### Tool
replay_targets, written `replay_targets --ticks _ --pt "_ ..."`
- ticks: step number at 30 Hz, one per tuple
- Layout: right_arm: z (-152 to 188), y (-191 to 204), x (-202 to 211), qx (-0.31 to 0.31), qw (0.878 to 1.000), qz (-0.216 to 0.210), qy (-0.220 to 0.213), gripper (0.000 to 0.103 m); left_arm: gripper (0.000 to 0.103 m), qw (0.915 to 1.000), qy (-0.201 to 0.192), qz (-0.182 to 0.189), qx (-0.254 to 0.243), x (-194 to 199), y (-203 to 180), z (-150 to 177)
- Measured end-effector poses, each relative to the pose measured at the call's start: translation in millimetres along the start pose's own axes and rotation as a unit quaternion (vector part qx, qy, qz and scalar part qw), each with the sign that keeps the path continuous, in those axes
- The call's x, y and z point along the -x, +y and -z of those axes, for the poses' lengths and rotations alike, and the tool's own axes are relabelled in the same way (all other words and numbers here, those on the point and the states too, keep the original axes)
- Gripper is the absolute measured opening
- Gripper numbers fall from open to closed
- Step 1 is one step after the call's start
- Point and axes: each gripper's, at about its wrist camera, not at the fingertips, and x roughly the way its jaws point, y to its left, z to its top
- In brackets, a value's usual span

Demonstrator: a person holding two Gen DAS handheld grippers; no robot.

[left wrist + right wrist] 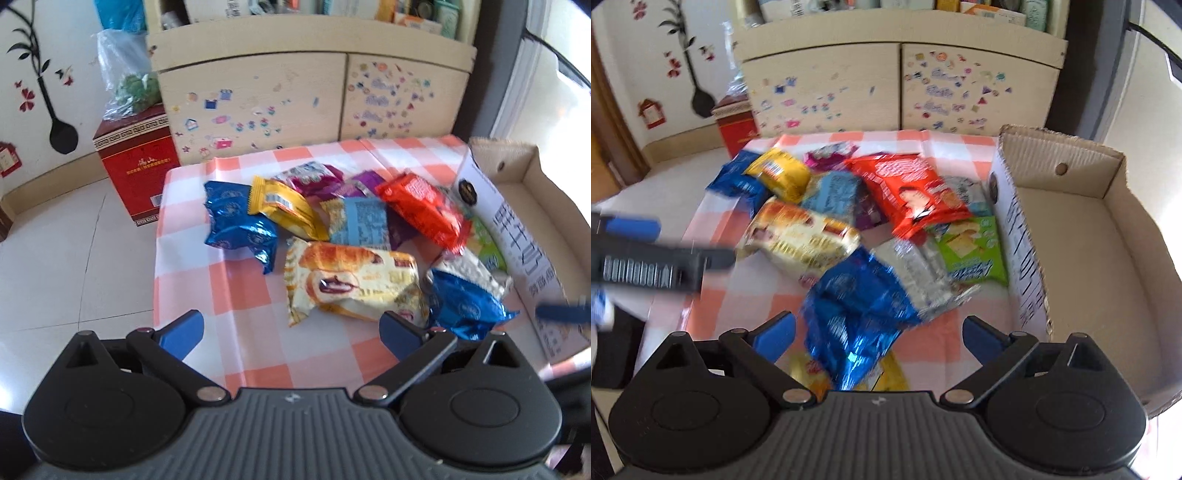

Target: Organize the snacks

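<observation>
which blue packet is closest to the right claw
The crinkled blue packet lying between the right claw's open fingers; the other blue packet lies at the pile's far left, beside the yellow packet.

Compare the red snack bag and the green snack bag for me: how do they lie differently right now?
The red bag lies on top of the pile, propped on other packets; the green bag lies flat on the cloth against the cardboard box. The red bag's lower corner overlaps the green bag's top edge. The red bag looks longer; the green bag looks squarer. Both are outside the box, ungripped.
</observation>
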Motion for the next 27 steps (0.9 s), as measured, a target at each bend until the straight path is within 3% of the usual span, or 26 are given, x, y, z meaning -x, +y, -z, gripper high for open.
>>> replay_targets --ticks 3,8,14,17,22,27 --pt "11.2 0.2 -4.5 -0.01 1.0 -0.024 0.016 0.091 0.101 0.9997 0.001 0.008 0.024 -0.7 7.7 -2.5" --pt "15.6 -2.1 -8.2 -0.019 1.0 -0.02 0.014 0.088 0.101 0.9986 0.007 0.017 0.049 -3.6 14.0 -4.1" --pt "1.9 -18.2 -11.1 -0.109 0.992 -0.058 0.013 0.088 0.101 0.9952 0.011 0.029 0.093 -12.8 23.6 -12.5" --pt "-1.5 -19.0 -18.8 -0.138 0.989 -0.048 0.022 0.088 0.101 0.9924 0.019 0.039 0.115 -23.6 25.4 -18.9" --pt "-5.5 -24.4 -26.6 -0.203 0.976 -0.073 0.036 0.088 0.101 0.9872 0.034 0.049 0.148 -42.2 19.1 -27.8" --pt "-9.3 -17.7 -28.9 -0.201 0.978 -0.048 0.037 0.088 0.101 0.9845 0.049 0.038 0.164 -61.3 6.6 -34.1"
